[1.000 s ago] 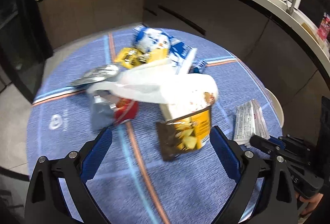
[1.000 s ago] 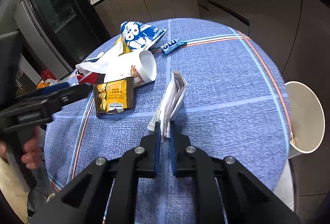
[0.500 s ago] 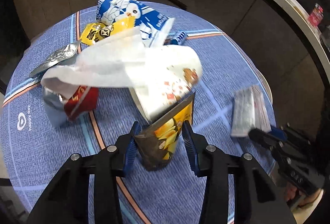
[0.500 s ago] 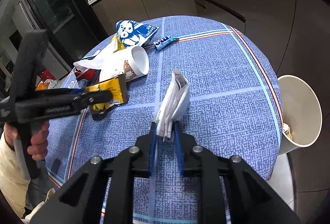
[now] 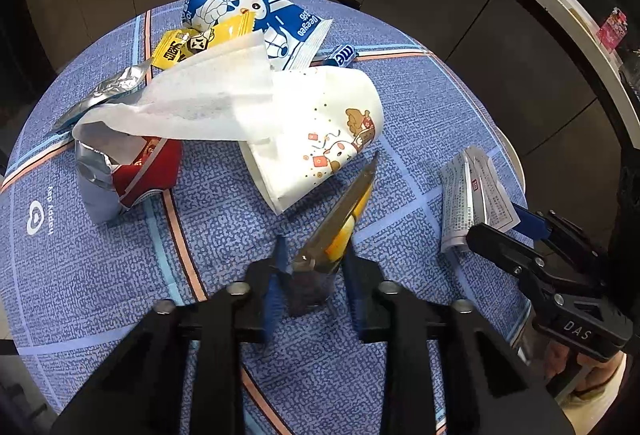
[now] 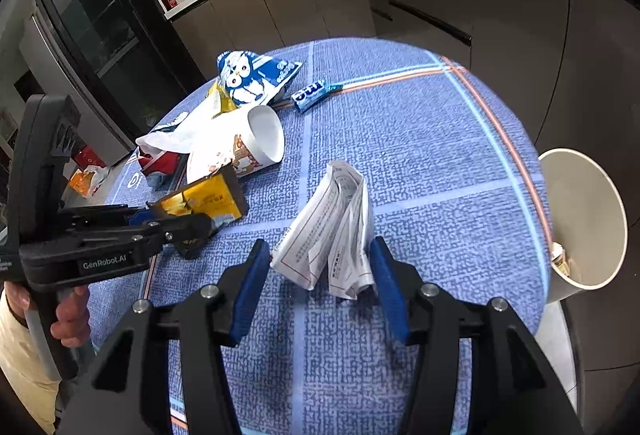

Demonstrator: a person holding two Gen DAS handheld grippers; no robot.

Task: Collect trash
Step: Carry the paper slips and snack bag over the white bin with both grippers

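Left hand-held gripper (image 5: 312, 267) pinches the yellow packet (image 5: 340, 223); lift cleanly. Right hand-held gripper (image 6: 316, 275), opening, straddles the leaflet (image 6: 336, 231) unclamped.

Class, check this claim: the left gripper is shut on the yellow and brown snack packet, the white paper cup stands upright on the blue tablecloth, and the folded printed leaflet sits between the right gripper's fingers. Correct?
Not quite. The white paper cup lies on its side on the blue tablecloth, open mouth sideways, as the right wrist view shows. The rest holds: the left gripper is shut on the yellow and brown snack packet, and the folded printed leaflet sits between the fingers of the opening right gripper.
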